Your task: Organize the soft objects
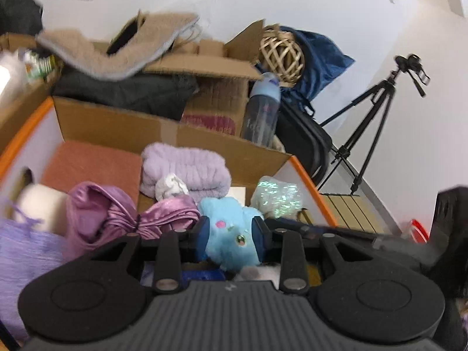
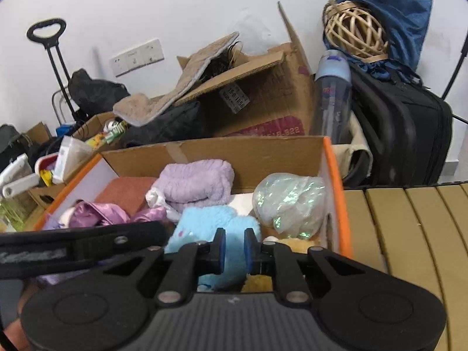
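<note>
Bright even light, fisheye bending, left-view blur

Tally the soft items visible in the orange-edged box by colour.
Purple or lilac: 3, towel, satin cloth, knit
Blue: 1, plush
Iridescent: 1, bag
Rust: 1, cloth
White: 2, roll, small cloth
Yellow: 1, plush, mostly hidden
Total: 9

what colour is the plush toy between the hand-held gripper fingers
Light blue plush toy, with small pink and green face marks; clearest in the left wrist view.
</note>
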Demonstrator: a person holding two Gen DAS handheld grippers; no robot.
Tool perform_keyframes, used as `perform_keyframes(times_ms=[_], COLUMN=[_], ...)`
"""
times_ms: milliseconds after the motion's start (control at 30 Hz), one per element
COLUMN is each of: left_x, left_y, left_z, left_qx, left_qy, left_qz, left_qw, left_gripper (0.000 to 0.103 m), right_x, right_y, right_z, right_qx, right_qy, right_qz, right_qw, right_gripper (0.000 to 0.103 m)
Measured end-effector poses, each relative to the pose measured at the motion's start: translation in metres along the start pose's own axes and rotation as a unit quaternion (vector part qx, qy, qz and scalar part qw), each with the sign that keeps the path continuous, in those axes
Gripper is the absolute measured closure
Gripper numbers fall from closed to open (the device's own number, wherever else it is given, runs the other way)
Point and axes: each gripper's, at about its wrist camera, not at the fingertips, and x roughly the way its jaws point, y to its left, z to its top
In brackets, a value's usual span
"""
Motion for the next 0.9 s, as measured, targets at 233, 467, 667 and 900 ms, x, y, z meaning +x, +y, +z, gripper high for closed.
perform_keyframes(times_ms=[233,467,667,900], left_x=[-0.083,-0.173,-0.222,-0.263], left_y=[-0.011,-0.022,-0.039,-0.053], left_z=[0.003,-0.015,-0.038,-0.079], left_qx=[0.058,0.114,0.137,0.129], left_qy=[-0.011,-0.049,-0.091,-0.2], left_qz=[0.043,0.112,0.17,0.208], left_qw=[0.9973,0.9859,0.9716,0.9487], left_gripper=[0.066,0.049,0.024,0.013], right_x=[-0.091,-0.176,-0.227,-0.273], right_y=[0.016,0.027,0.044,0.074], right_z=[0.015,0.003,-0.021,-0.076], right_qx=[-0.032,-0.035,-0.04,-0.08], right_qy=[-0.036,-0.04,-0.06,-0.187], right_qz=[-0.002,-0.005,-0.019,-0.04], right_qw=[0.999,0.999,0.997,0.978], right_gripper=[0.087,0.07,0.049,0.018])
